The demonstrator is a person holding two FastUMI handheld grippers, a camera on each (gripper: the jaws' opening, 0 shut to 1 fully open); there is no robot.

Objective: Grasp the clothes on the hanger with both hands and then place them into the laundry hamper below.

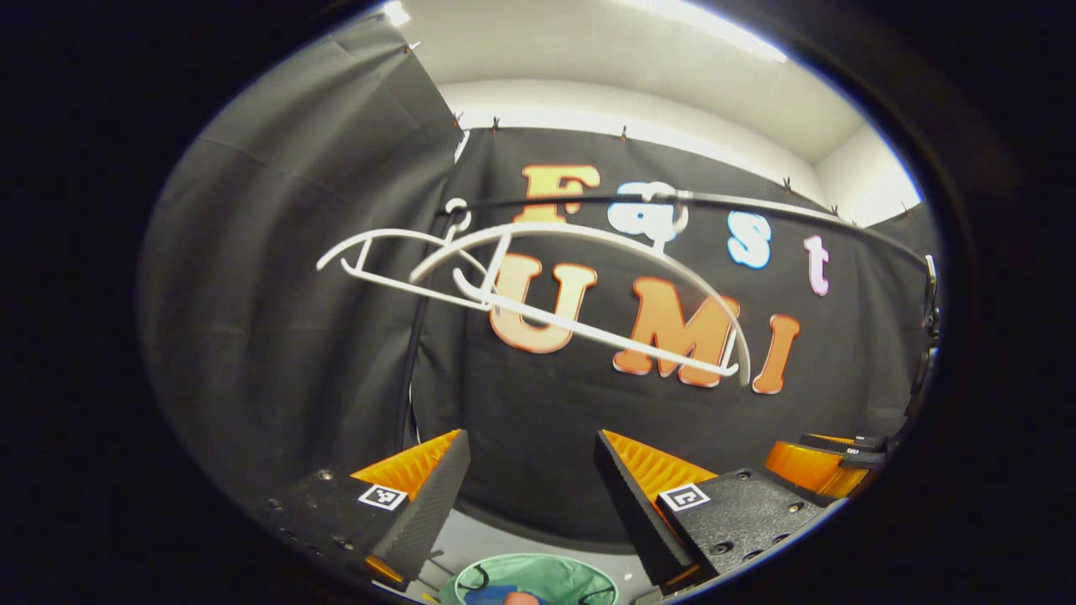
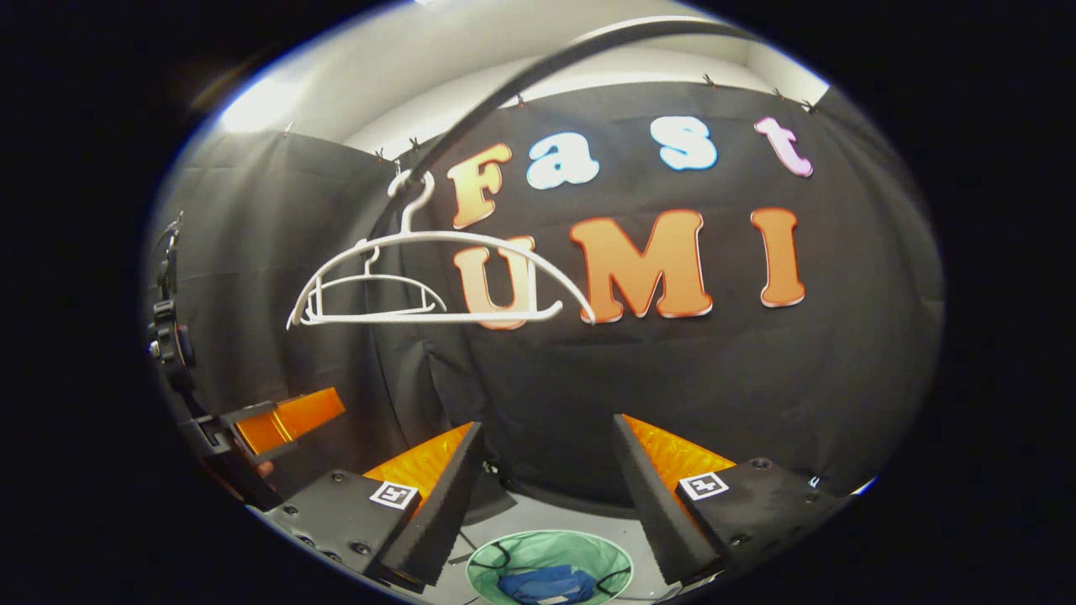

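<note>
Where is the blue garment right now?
In the right gripper view, the blue garment lies inside the green laundry hamper on the floor, below the open right gripper.

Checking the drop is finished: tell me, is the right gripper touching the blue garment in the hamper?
Apart. The right gripper view shows the open right gripper held high above the blue garment in the hamper.

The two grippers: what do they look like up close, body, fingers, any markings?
Each gripper, left gripper and right gripper, has a black body studded with screws, carrying two wedge-shaped fingers with finely ribbed inner pads. A small square black-and-white marker tag sits at the base of each finger. Ridged orange panels back the fingers. No sleeve or cable is clearly visible.
</note>
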